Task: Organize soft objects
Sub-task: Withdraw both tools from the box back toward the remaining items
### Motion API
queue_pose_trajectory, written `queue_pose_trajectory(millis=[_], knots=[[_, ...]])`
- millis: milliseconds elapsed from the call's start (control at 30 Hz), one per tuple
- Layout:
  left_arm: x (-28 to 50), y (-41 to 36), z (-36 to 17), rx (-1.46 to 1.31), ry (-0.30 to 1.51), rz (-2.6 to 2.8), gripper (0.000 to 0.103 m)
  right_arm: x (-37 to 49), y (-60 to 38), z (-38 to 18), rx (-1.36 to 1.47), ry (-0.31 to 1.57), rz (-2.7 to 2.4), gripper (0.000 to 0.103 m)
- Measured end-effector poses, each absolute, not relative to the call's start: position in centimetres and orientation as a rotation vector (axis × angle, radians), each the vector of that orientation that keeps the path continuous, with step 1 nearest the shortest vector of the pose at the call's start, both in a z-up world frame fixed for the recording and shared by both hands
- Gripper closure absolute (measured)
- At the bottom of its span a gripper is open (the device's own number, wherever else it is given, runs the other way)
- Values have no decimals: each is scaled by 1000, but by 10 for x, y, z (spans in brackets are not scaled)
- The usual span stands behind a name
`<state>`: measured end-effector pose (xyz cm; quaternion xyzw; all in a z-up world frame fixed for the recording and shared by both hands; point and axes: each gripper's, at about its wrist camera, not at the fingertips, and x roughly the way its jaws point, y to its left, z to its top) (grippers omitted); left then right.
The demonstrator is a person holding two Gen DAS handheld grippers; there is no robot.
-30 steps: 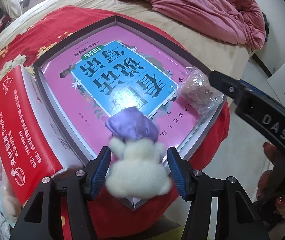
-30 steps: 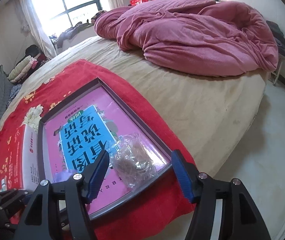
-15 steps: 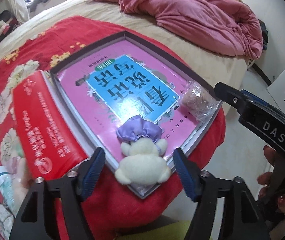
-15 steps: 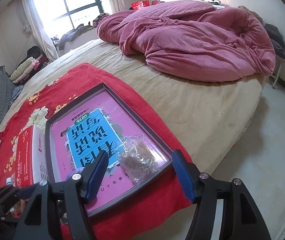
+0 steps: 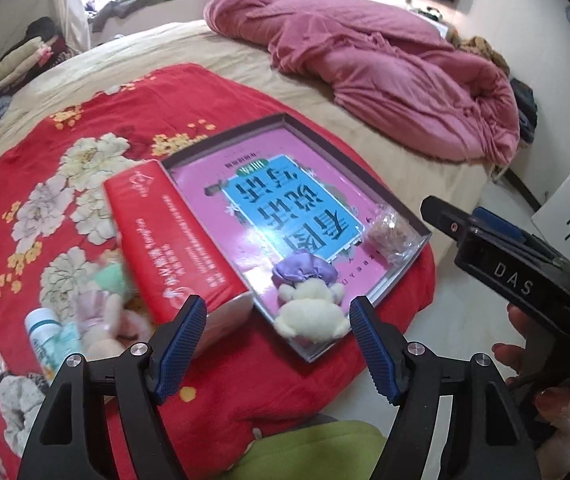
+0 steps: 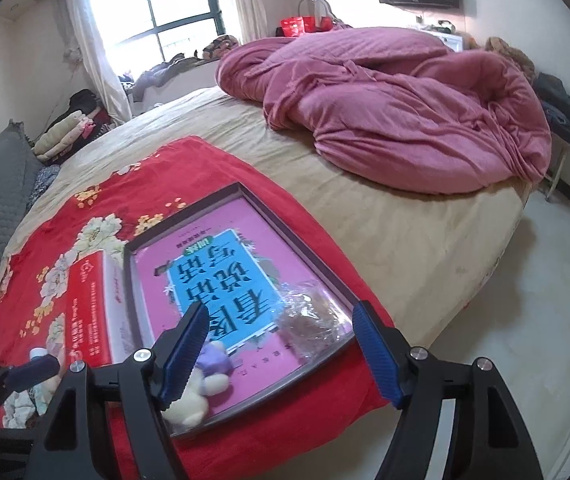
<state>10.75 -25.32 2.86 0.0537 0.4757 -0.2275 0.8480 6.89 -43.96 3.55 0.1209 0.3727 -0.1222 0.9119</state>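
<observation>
A cream plush toy with a purple cap [image 5: 309,304] lies at the near corner of a shallow grey-rimmed box tray [image 5: 401,200] lined with a pink and blue book cover. It also shows in the right wrist view [image 6: 201,384]. A clear bag of brownish stuff [image 5: 391,236] lies in the tray's right corner, and shows in the right wrist view [image 6: 313,324]. My left gripper [image 5: 277,344] is open and empty, above and behind the plush. My right gripper [image 6: 281,352] is open and empty, held over the tray's near edge. More plush toys [image 5: 105,312] lie left of the red box.
A red box [image 5: 173,248] stands against the tray's left side on a red floral blanket [image 5: 65,160]. A small bottle [image 5: 45,336] lies by the toys. A crumpled pink duvet [image 6: 405,112] fills the far bed. The floor [image 6: 525,300] lies to the right.
My left gripper opened, let go of the cream plush and drew back and up; the plush now rests in the tray's near corner. My right gripper also rose and pulled back from the bag.
</observation>
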Motion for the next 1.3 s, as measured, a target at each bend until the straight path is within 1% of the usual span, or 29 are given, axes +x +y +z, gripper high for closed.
queue_pose_trajectory(millis=[633,1300], knots=[[95,-165,65,20,936,-370,27,66,-365,84,136,732,-145,29],[70,-9,83,-146,892,-130,27,66,-253,118,26,705,41,29]])
